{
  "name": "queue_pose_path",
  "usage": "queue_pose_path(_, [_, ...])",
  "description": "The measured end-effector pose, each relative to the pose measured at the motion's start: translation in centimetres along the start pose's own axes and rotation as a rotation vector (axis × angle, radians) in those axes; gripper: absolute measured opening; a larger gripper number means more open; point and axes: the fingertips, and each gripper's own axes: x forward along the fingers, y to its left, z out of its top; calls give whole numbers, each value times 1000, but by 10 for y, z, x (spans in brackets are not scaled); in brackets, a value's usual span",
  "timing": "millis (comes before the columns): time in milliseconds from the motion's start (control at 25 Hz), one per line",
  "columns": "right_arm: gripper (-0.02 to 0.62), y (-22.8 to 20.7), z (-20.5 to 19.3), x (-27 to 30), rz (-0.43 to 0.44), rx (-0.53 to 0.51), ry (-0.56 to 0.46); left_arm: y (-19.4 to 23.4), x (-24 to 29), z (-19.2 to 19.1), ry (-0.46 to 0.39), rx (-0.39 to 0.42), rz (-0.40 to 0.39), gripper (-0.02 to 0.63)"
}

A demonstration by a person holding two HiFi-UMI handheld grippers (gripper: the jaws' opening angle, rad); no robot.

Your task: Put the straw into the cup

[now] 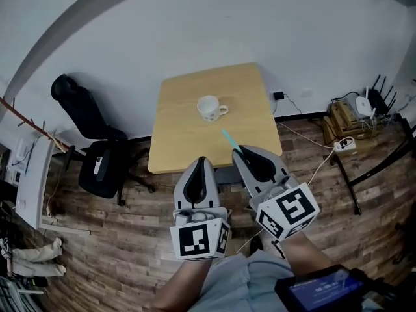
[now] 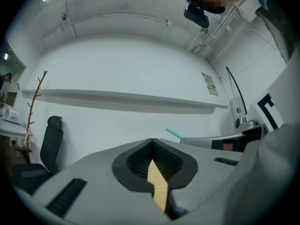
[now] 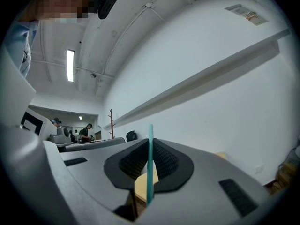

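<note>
- I see a plain white wall (image 1: pixel 195 18) behind a square light wooden table (image 1: pixel 182 142).
- A dark wood-plank floor (image 1: pixel 130 239) runs under all the furniture.
- A black wheeled office chair (image 1: pixel 101 164) stands left of the table.
- A long white wall ledge (image 2: pixel 122 97) crosses the wall, with a thin wooden coat stand (image 2: pixel 32 111) near it.
- A ceiling strip light (image 3: pixel 70 65) is lit.

No readable text; wall notice (image 2: pixel 210 84) too small
</note>
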Motion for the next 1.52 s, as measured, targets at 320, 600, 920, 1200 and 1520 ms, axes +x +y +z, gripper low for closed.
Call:
queue_pose_path(320, [23,-35,-33,74,-87,24,51,62,63,-37,49,-66,-30,-2])
queue_pose_path(600, [23,-55,-41,159,-150,11,73,122,138,-52,60,-99,-96,-2])
queue_pose_path(920, [23,-63,-14,230,-199,-13,7,165,192,-32,0,-106,-191,-2])
queue_pose_path(1200, [23,-67,9,267,-224,-59,-46,187,218,-16,-47,-105,-232,-2])
queue_pose_path(1520, [23,-87,13,284,-269,-61,-51,191,239,-22,-33,-123,-263,-2])
